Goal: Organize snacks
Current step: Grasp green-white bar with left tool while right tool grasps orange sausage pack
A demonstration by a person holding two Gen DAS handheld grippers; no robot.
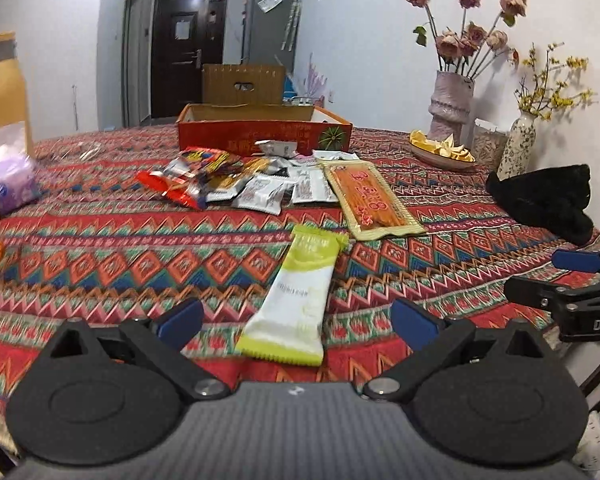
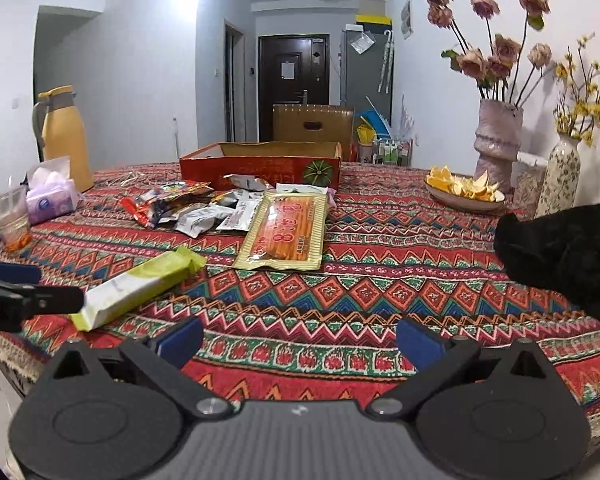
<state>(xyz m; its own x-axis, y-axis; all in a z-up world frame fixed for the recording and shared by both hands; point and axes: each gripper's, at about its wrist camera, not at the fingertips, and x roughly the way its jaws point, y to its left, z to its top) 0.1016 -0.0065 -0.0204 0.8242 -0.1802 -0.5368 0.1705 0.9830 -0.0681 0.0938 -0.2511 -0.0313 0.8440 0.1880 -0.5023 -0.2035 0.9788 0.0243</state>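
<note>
The snacks lie loose on the patterned counter (image 1: 100,248), most of them heaped just in front of the red cardboard box (image 1: 264,130), which stands open-topped at the far side and looks, to my eye, like the place they are meant to go. The pile of small packets (image 1: 236,184) touches the box's front wall. The flat orange packet (image 1: 374,200) lies just beside that pile, on the side toward the flower vase, a little further from the box. The green-and-white bar (image 1: 292,300) lies alone, well apart from the box, nearest the person's edge, so it seems the natural first pick.

The left hand-held gripper (image 1: 296,320) has its jaws spread wide and holds nothing; the bar's near end lies between the blue pads (image 1: 414,322) without either one touching it. The right hand-held gripper (image 2: 300,340) is likewise wide open and empty, over bare cloth, with the bar off to its left.
</note>
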